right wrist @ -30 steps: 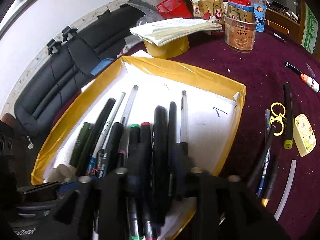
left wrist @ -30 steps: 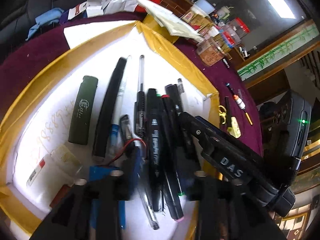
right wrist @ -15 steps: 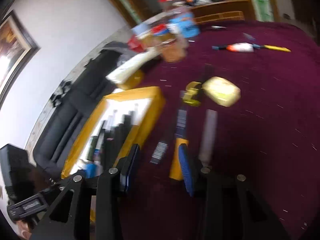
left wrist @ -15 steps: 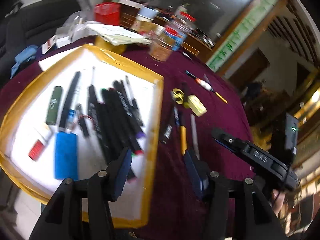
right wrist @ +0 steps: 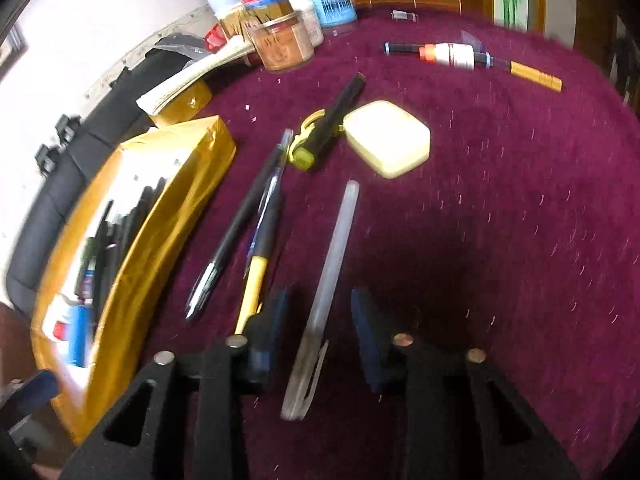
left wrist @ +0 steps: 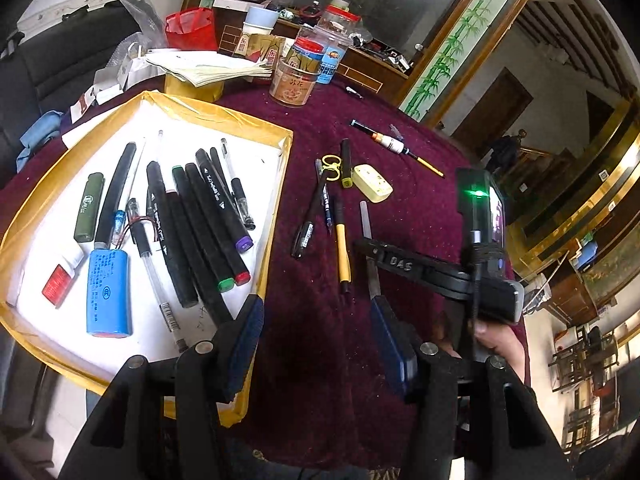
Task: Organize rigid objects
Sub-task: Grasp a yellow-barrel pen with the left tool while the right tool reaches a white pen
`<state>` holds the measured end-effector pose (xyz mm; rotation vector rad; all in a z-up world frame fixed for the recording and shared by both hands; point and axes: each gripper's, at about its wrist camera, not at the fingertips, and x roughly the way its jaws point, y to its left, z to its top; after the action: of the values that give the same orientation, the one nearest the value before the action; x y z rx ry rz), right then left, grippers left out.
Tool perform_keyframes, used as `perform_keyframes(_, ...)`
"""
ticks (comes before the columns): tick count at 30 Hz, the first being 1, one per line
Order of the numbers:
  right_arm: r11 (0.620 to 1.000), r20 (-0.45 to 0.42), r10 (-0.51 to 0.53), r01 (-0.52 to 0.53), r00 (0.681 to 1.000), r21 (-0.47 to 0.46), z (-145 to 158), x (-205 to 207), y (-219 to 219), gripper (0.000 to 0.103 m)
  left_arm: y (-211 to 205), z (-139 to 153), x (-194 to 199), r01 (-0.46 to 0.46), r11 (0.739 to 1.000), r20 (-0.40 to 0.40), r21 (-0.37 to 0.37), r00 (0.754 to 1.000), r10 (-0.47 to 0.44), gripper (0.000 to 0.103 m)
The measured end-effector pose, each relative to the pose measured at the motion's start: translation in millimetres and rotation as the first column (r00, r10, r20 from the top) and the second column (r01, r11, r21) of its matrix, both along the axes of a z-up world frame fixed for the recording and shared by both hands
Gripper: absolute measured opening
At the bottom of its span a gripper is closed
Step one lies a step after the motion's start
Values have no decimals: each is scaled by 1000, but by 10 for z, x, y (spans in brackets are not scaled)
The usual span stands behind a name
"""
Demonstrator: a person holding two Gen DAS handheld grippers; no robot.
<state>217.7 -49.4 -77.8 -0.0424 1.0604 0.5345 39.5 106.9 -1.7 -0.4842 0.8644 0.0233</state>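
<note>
A yellow-taped tray (left wrist: 276, 184) holds several pens and markers, a green lighter (left wrist: 89, 207) and a blue battery (left wrist: 109, 292). Loose on the maroon cloth lie a clear pen (right wrist: 332, 264), a yellow-barrelled pen (right wrist: 256, 276), a black pen (right wrist: 236, 232), a pale yellow case (right wrist: 387, 143) and a black marker with yellow end (right wrist: 332, 120). My right gripper (right wrist: 320, 312) is open, its jaws on either side of the clear pen, low over the cloth. My left gripper (left wrist: 316, 328) is open and empty, above the cloth beside the tray's right wall. The right gripper also shows in the left wrist view (left wrist: 374, 276).
Jars (left wrist: 291, 84), a stack of papers (left wrist: 208, 68) and a red bag (left wrist: 191, 29) crowd the far table edge. A float-like stick (right wrist: 472, 58) lies at the far right. A black sofa (left wrist: 48, 60) stands behind the tray.
Both grippers pulled out of the tray, where they were among the markers, and swung right. They opened. The right one dropped low over the clear pen.
</note>
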Motion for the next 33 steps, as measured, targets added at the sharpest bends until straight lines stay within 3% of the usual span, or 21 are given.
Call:
perform_keyframes(3, 995, 71, 12, -5, 997, -105, -17, -76, 83, 13, -33, 3, 51, 11, 1000, -2, -2, 1000, -11, 58)
perform_keyframes(6, 995, 56, 23, -18, 998, -97, -25, -152, -18, 9, -113, -6, 138, 39, 999, -4, -4, 999, -39, 58)
perform_keyframes(13, 992, 59, -88, 93, 994, -88, -3, -382, -747, 9, -359, -194, 655, 132, 991, -103, 35, 986, -128, 58)
perform_keyframes(19, 991, 69, -130, 131, 989, -14, -38, -501, -979, 9, -504, -465, 1205, 176, 982, -206, 72, 966, -158, 57)
perform_keyframes(22, 990, 71, -142, 143, 987, -17, -33, -494, -965, 9, -547, -582, 1380, 184, 979, -241, 88, 958, -158, 46)
perform_keyframes(25, 990, 84, -132, 134, 988, -29, -30, -481, -934, 9, -551, -694, 1516, 165, 980, -269, 113, 954, -130, 28)
perform_keyframes(26, 991, 86, -130, 133, 988, -30, -29, -483, -930, 9, -551, -691, 1530, 152, 978, -265, 139, 958, -111, 16)
perform_keyframes(27, 991, 86, -129, 132, 988, -29, -31, -474, -923, 9, -541, -703, 1536, 145, 976, -273, 161, 957, -97, 10)
perform_keyframes(31, 991, 78, -129, 130, 989, -14, -31, -472, -951, 9, -448, -678, 1404, 138, 984, -268, 113, 958, -104, 7)
perform_keyframes(33, 992, 77, -128, 130, 989, -12, -32, -471, -950, 9, -407, -646, 1276, 137, 989, -264, 50, 957, -119, 7)
